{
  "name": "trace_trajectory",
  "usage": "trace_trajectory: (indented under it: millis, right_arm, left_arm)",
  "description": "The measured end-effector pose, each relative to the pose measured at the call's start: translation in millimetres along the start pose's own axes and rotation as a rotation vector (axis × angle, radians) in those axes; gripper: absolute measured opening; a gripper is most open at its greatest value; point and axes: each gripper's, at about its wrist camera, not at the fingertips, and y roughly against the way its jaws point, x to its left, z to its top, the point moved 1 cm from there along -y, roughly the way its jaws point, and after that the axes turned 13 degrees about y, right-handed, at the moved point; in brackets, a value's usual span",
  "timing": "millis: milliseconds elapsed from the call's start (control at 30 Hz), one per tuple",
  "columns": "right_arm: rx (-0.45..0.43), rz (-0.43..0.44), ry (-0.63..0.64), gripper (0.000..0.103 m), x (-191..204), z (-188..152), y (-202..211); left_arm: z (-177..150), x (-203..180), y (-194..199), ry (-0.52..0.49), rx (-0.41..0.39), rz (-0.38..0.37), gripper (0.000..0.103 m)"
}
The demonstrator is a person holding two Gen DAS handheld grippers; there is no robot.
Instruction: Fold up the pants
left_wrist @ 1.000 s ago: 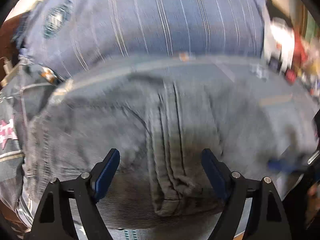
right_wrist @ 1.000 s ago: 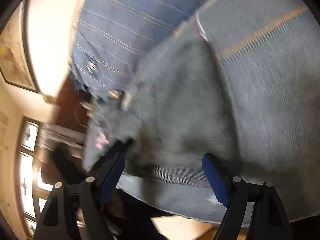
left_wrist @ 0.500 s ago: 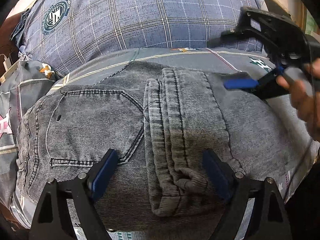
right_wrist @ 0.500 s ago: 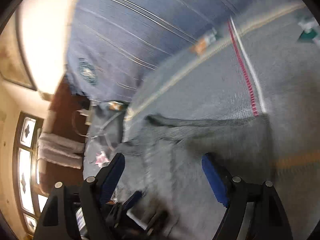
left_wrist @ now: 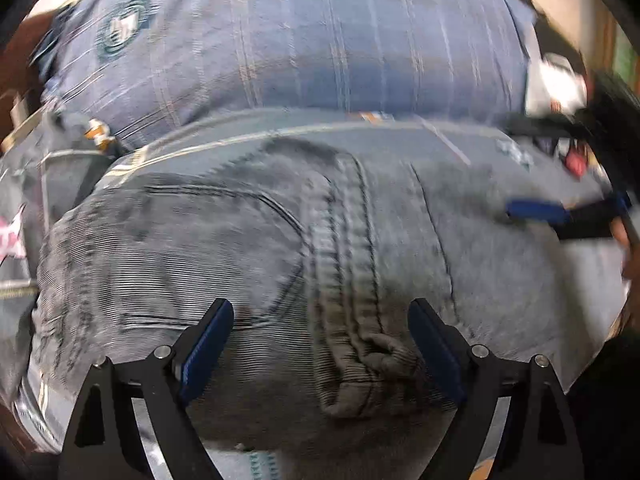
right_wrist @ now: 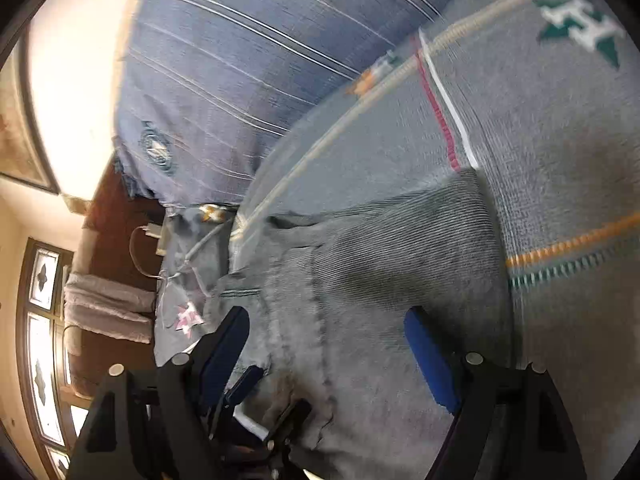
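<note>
Lying folded on a grey patterned bedspread [left_wrist: 400, 136], the grey jeans [left_wrist: 248, 248] are filling most of the left wrist view, with a back pocket [left_wrist: 208, 248] on the left and a thick stitched seam [left_wrist: 344, 280] running down the centre. The left gripper [left_wrist: 320, 344] is hovering over the near edge of the jeans, its blue pads spread wide and gripping nothing. Behind the jeans, a blue plaid pillow [left_wrist: 300, 40] is resting against the head of the bed. At the far right, the right gripper [left_wrist: 536, 212] is reaching in over the denim edge; in its own view [right_wrist: 328, 352] its pads are standing apart, released, above the jeans [right_wrist: 380, 272]. Motion blur is hiding whether either gripper is touching the cloth.
</note>
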Motion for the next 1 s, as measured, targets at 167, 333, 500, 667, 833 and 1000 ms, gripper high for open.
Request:
trace_trajectory:
  millis: [167, 333, 500, 667, 833, 1000]
  right_arm:
    - [0.003, -0.024, 0.083, 0.083, 30, -39, 24]
    - [0.062, -0.117, 0.259, 0.083, 50, -81, 21]
    - [0.117, -0.212, 0.556, 0.081, 106, -100, -11]
    - [0.174, -0.258, 0.653, 0.044, 119, -109, -50]
    - [0.177, -0.221, 0.524, 0.016, 99, -102, -58]
    - [0.14, -0.162, 0.497, 0.014, 109, -101, -37]
  left_arm:
    - [12, 46, 36, 0.13, -0.083, -0.004, 0.089]
    - [17, 106, 58, 0.351, -0.121, 0.008, 0.089]
    - [12, 119, 58, 0.375, -0.133, 0.021, 0.089]
    - [4, 115, 53, 0.332, -0.128, 0.012, 0.089]
    - [1, 119, 49, 0.333, -0.123, 0.001, 0.089]
    - [1, 126, 44, 0.365, -0.116, 0.006, 0.089]
